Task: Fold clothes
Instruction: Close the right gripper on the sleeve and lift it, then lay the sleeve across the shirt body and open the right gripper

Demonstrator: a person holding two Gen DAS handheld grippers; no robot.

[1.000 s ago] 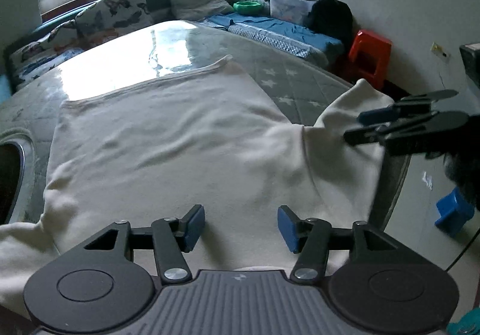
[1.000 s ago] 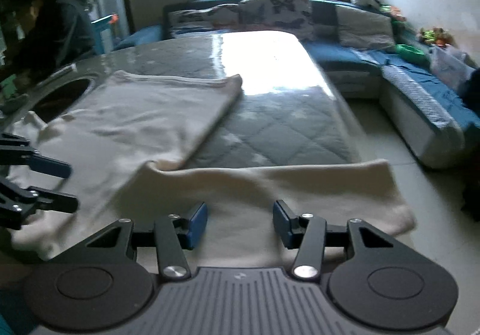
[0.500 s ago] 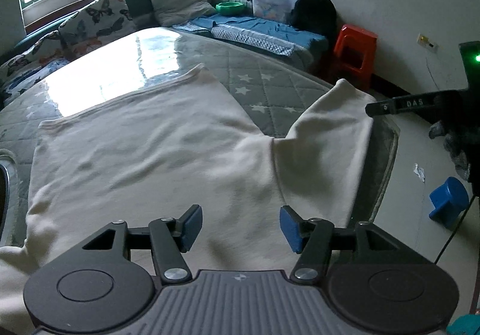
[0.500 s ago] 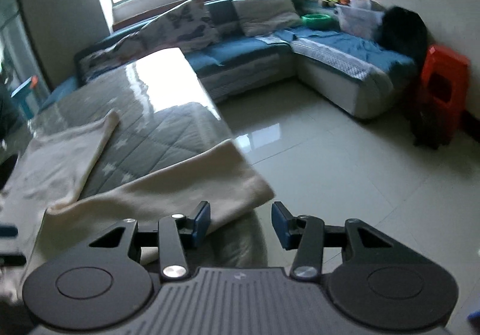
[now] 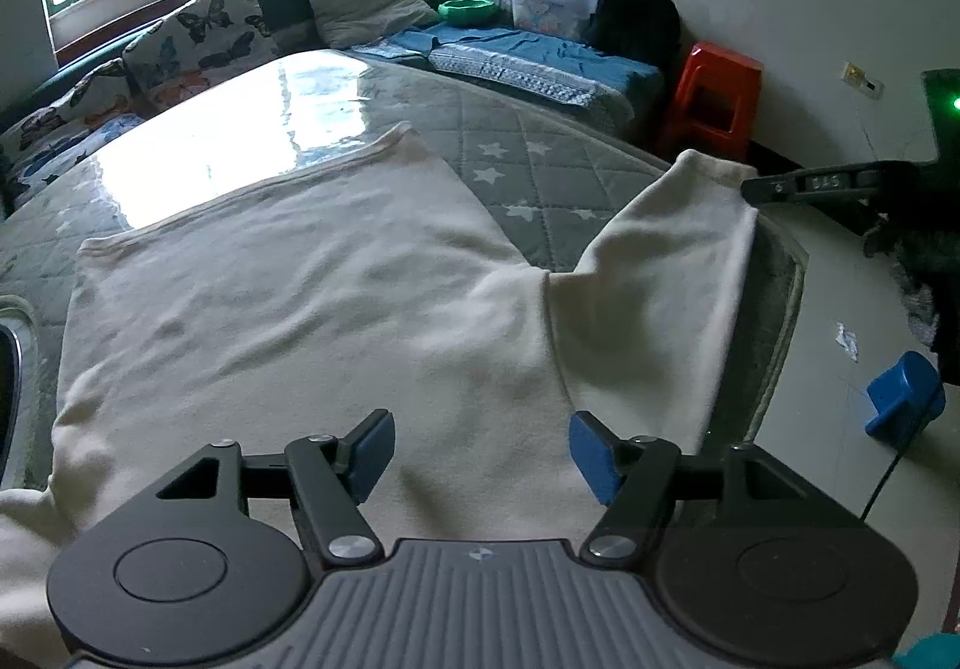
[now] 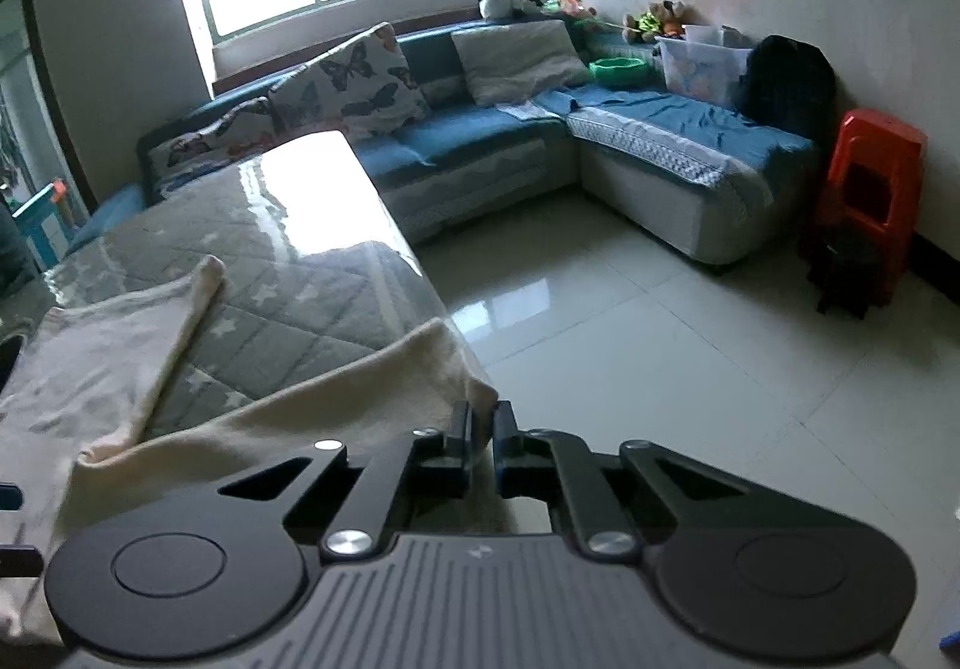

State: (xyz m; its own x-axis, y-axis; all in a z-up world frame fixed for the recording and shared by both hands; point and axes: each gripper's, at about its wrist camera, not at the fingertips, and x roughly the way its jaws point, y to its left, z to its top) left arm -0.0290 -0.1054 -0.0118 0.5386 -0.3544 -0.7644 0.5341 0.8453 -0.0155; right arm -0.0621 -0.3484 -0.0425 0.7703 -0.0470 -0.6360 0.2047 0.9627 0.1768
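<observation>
right gripper (image 6: 480, 432) clamped on sleeve cuff (image 6: 474, 393) at table's near corner; jaws just closed onto cloth, fabric pinched between them. sleeve (image 6: 288, 417) runs long from cuff toward left, back into sweater (image 5: 288, 297) body, so fold path goes that way, across garment. right hand nearer cuff. left gripper (image 5: 480, 453) hovers over body near shoulder seam, jaws wide, just been opening, nothing between pads. sweater cream, soft knit, laid flat on grey quilted table (image 5: 540, 171), lightly wrinkled, hem toward window.

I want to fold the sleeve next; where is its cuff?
In the right wrist view, the cuff sits at the table's near right corner, pinched by the right gripper.
</observation>
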